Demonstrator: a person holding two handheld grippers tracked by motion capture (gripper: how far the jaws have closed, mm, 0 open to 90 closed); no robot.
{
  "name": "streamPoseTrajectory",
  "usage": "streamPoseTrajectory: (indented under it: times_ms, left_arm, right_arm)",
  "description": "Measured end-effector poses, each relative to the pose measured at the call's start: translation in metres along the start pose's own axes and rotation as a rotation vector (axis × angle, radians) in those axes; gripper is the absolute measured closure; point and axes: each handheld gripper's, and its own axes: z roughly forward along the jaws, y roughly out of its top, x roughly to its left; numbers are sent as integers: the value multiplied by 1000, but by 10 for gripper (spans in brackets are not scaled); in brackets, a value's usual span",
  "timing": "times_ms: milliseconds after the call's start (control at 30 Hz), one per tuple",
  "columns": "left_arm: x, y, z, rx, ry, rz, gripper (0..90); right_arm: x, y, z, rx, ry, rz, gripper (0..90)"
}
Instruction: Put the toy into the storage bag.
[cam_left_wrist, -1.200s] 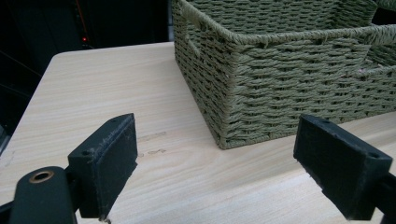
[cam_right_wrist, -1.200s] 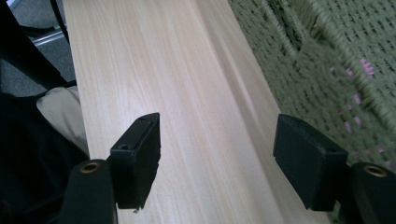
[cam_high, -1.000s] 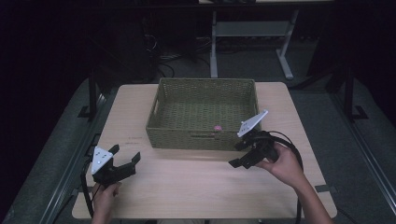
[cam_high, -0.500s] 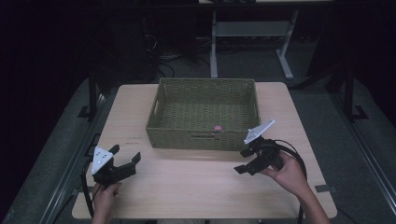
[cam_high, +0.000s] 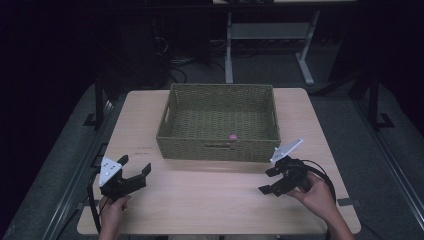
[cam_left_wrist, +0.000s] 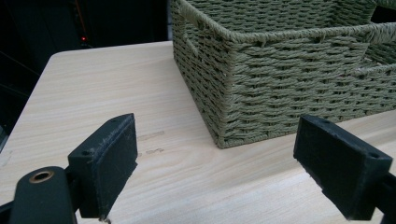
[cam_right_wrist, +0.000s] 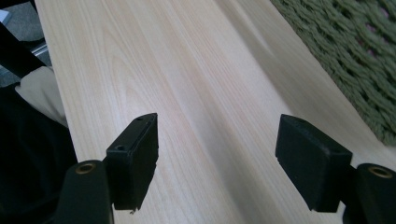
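Small pink object (cam_high: 232, 137) already lies in the woven basket (cam_high: 167, 117), against its near wall; my right gripper (cam_high: 270, 181) and left gripper (cam_high: 134, 170) sit empty over the table (cam_high: 210, 200), jaws apart, so I judge little remains.

I see a light wooden table (cam_high: 220, 205) on grey floor (cam_high: 60, 165). Beyond the table stands a white metal frame (cam_high: 270, 35), cables (cam_high: 185, 62) lie beside it, and the room behind is dark.

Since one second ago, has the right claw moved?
Yes. The right claw has drawn back from the woven basket toward the person's edge of the table, open and empty.
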Motion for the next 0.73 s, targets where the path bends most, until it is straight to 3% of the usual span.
streamPoseTrajectory:
  times_ms: [467,733]
  left_arm:
    - [0,0,0,2,1,0,130]
    - [-1,0,2,1,-1,1,130]
  right_arm:
    - [3,-25,1,-4,1,32,295]
    - [9,-37,0,-21,-27,48,294]
